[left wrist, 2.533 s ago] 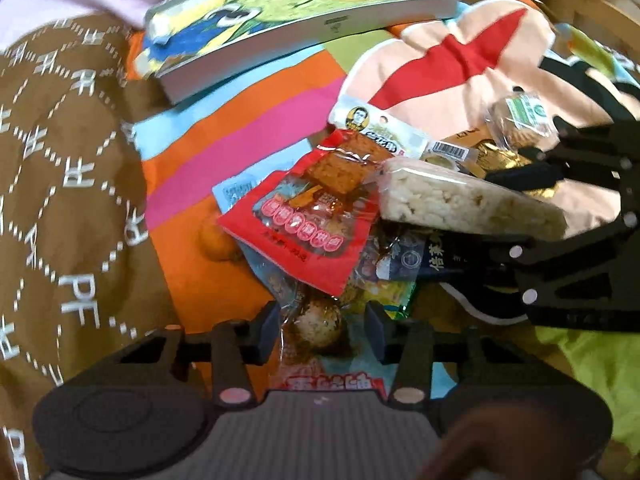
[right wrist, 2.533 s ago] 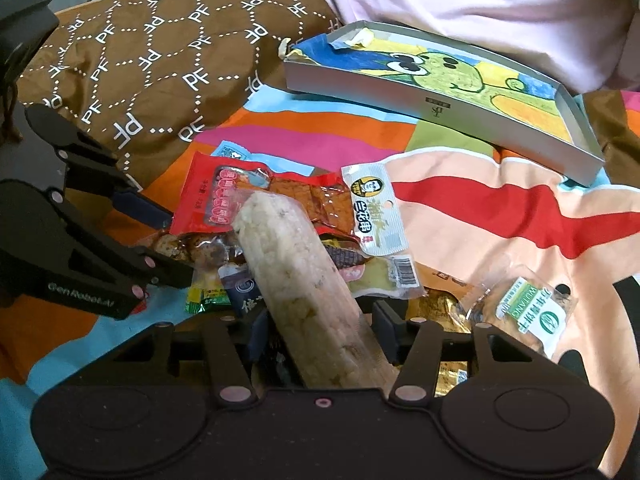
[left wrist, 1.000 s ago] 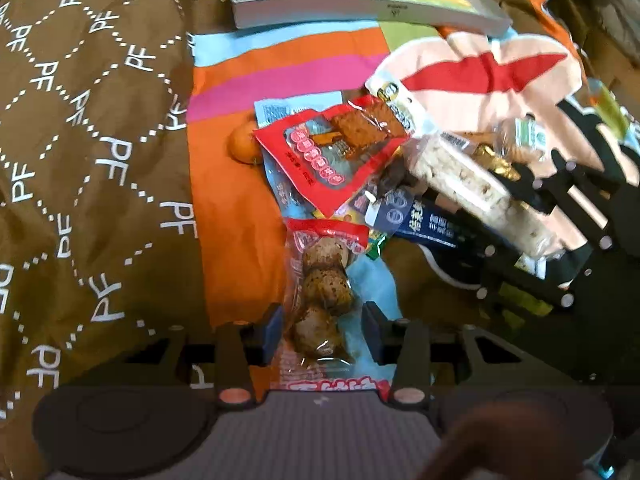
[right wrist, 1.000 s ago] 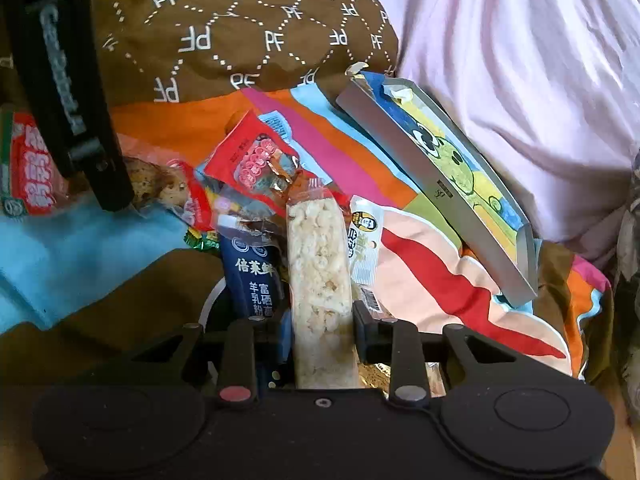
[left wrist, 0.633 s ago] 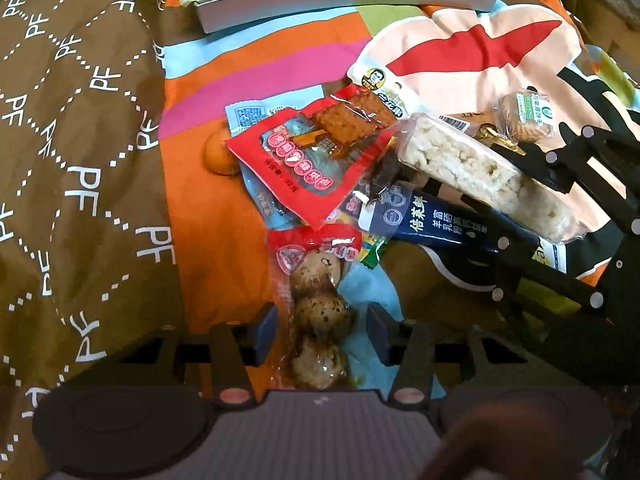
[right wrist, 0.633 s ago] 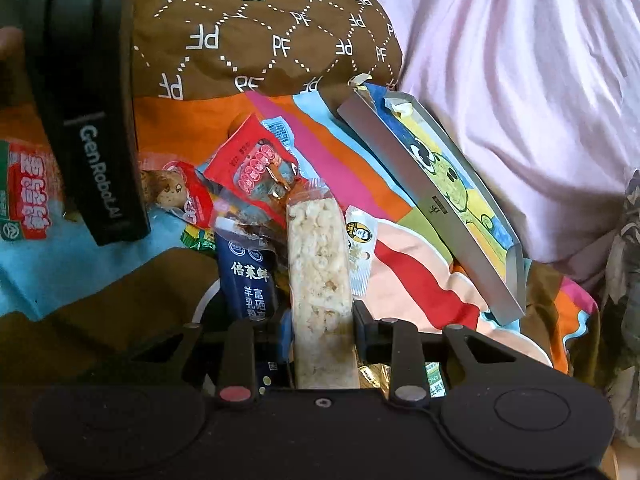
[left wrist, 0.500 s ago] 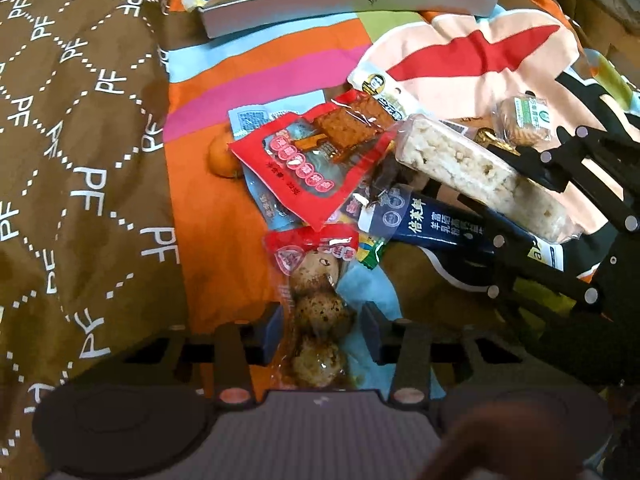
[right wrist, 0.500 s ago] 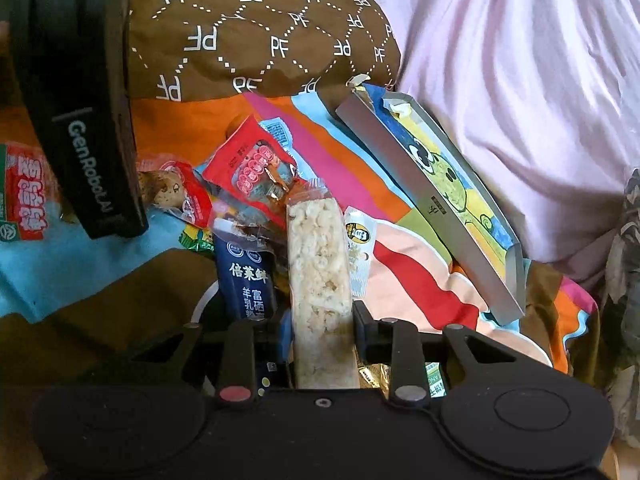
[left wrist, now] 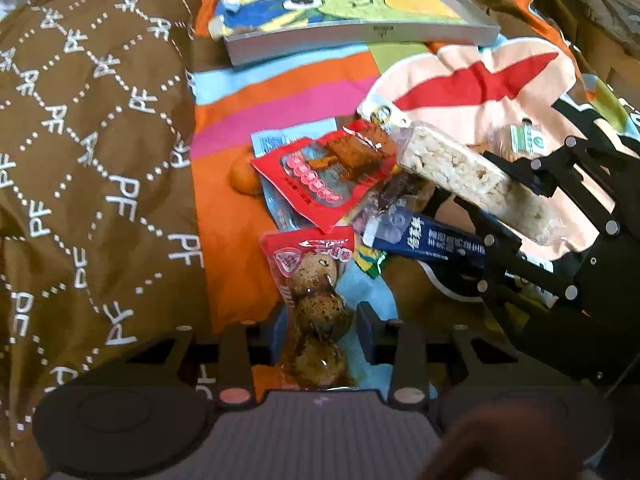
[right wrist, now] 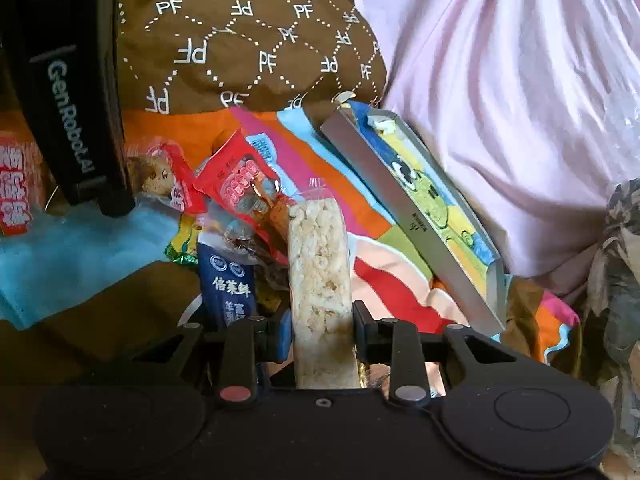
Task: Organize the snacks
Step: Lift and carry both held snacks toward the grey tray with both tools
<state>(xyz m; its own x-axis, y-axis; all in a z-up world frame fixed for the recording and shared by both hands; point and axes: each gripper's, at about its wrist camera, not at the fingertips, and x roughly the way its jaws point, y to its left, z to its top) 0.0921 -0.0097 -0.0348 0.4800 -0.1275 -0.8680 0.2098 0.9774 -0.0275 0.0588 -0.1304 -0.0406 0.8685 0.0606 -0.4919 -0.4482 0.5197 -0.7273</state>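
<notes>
Striped bedspread point(left wrist: 280, 92), brown PF quilt point(left wrist: 80, 120) at left edge, shallow box point(left wrist: 360, 36) at far edge. Left gripper point(left wrist: 320, 332) low, clamped on egg packet point(left wrist: 316, 300). Right gripper point(right wrist: 320, 332) level, pinching rice bar point(right wrist: 318, 272) above snack pile point(left wrist: 332, 184) mid-bedspread.

On my left gripper point(right wrist: 116, 204) the black side reads "GenRobot.AI" in pale letters. The brown quilt point(right wrist: 248, 40) repeats "PF" in white inside dotted diamonds. The dark blue sachet point(right wrist: 230, 284) carries white Chinese characters, "倍莱鲜" at the top. The red packs bear Chinese print I can't make out.
</notes>
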